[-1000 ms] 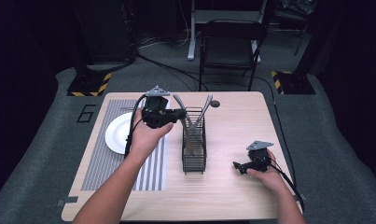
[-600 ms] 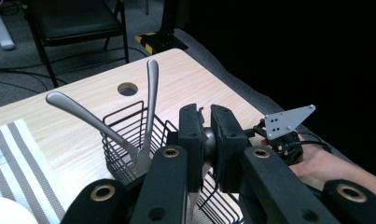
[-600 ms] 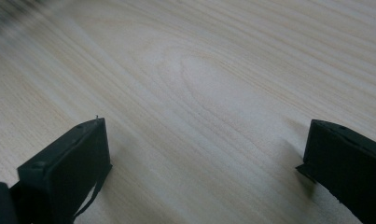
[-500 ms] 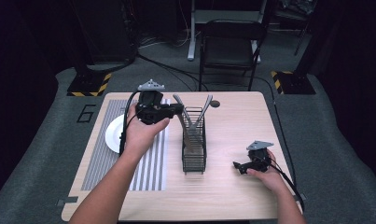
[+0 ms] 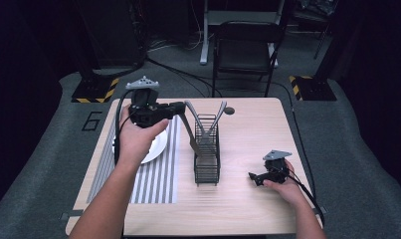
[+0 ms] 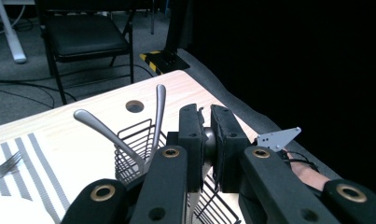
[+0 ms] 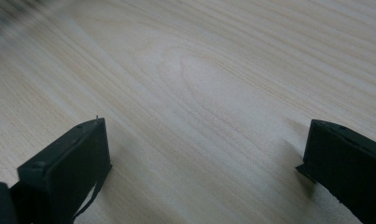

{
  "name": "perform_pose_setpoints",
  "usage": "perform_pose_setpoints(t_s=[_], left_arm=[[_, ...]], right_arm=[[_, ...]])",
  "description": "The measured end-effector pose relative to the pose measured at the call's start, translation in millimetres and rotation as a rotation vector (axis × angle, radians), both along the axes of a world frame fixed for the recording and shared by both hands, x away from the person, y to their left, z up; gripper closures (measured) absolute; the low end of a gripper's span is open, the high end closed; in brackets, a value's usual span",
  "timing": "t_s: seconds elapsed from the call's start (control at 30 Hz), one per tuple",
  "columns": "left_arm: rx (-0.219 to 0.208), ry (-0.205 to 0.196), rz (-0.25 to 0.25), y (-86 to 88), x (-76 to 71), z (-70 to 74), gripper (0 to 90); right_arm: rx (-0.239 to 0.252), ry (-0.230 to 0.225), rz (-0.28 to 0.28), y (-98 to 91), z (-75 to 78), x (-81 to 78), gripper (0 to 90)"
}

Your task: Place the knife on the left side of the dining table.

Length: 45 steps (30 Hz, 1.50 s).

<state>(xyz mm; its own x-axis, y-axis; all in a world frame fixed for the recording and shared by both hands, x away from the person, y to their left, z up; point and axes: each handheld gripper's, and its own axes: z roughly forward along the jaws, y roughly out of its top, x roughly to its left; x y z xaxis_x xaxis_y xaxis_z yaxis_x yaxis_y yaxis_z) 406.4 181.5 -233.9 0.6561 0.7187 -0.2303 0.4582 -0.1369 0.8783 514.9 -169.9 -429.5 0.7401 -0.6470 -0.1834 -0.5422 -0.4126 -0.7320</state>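
1. the left gripper [image 5: 180, 107] is hovering above the light wooden table [image 5: 252, 134], held up in the person's left hand [image 5: 136, 137], just left of the black wire cutlery basket [image 5: 207, 149].
2. its jaws are clamping down on the handle end of a silver table knife [image 5: 189, 130]. in the left gripper view you can see a rounded bit of metal [image 6: 207, 140] squeezed between the two black pads.
3. the knife is hanging down and to the right from the jaws in the high view, with its blade tip sitting at the left side of the basket. can't really tell if the tip is inside the wire or just in front of it.
4. two more silver utensil handles [image 6: 125, 140] are sticking up out of the basket and leaning apart in a v shape, right beside the left gripper's jaws.
5. the round white plate [image 5: 155, 147] is lying on the grey and white striped placemat [image 5: 158, 174], partly under the left hand. a silver fork [image 6: 3, 165] is peeking in at the edge of the left gripper view, lying on the mat next to the plate.
6. the right gripper [image 5: 254, 178] is resting low on the table near the front right, well apart from the basket, held in the right hand [image 5: 282, 181].
7. its jaws are standing wide apart with nothing but bare wood grain [image 7: 199, 93] between them.
8. a black folding chair [image 5: 245, 47] is standing on the grey floor behind the table.
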Motion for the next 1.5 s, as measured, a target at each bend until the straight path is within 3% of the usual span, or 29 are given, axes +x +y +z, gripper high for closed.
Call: perform_pose_setpoints(t_s=[0.47, 0.63, 1.1, 1.5], left_arm=[[-0.036, -0.035, 0.047, 36.9, -10.2, 14.4, 83.5], [-0.05, -0.012, 0.079, 49.1, -6.6, 3.7, 83.5], [-0.086, 0.094, 0.157, 71.8, 6.9, -50.1, 83.5], [-0.089, 0.135, 0.216, 92.1, 4.6, -78.9, 83.5]], right_arm=[[-0.005, 0.0, 0.002, 0.1, 0.0, -0.1, 0.0], [-0.004, 0.0, 0.002, 0.2, -0.1, -0.1, 0.0], [-0.004, 0.001, 0.001, 0.0, 0.0, -0.2, 0.0], [-0.009, 0.0, 0.007, 0.5, 0.0, -0.3, 0.0]])
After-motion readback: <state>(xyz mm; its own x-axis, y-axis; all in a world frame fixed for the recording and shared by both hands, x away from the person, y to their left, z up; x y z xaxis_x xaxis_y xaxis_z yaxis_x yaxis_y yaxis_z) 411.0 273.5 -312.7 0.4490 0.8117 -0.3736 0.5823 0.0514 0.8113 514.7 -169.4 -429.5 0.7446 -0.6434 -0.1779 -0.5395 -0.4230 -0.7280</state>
